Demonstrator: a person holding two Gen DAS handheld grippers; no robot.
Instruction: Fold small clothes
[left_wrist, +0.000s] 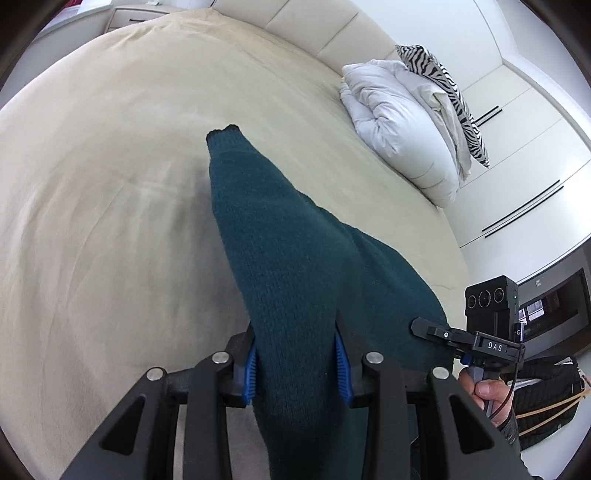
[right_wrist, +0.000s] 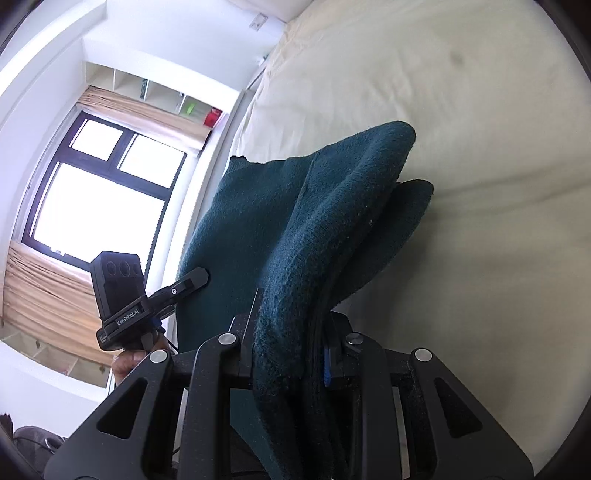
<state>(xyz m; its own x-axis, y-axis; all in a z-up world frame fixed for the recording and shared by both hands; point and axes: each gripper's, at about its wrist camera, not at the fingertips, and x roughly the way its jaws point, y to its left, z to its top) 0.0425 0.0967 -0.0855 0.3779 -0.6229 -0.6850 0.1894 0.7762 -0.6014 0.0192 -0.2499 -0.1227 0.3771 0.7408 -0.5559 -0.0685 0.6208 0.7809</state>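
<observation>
A dark teal knitted sweater (left_wrist: 280, 258) hangs between both grippers above a beige bed (left_wrist: 110, 166). My left gripper (left_wrist: 297, 362) is shut on a thick fold of it, and a sleeve with a dark cuff stretches away over the bed. My right gripper (right_wrist: 291, 354) is shut on another bunched edge of the sweater (right_wrist: 332, 221), which drapes forward over its fingers. The right gripper also shows in the left wrist view (left_wrist: 436, 332) at the sweater's right side. The left gripper shows in the right wrist view (right_wrist: 188, 284) against the cloth.
A folded white duvet (left_wrist: 399, 122) and a zebra-print pillow (left_wrist: 443, 85) lie at the bed's far right by the headboard. White wardrobe doors (left_wrist: 535, 147) stand to the right. A window with beige curtains (right_wrist: 92, 192) is on the left of the bed (right_wrist: 480, 147).
</observation>
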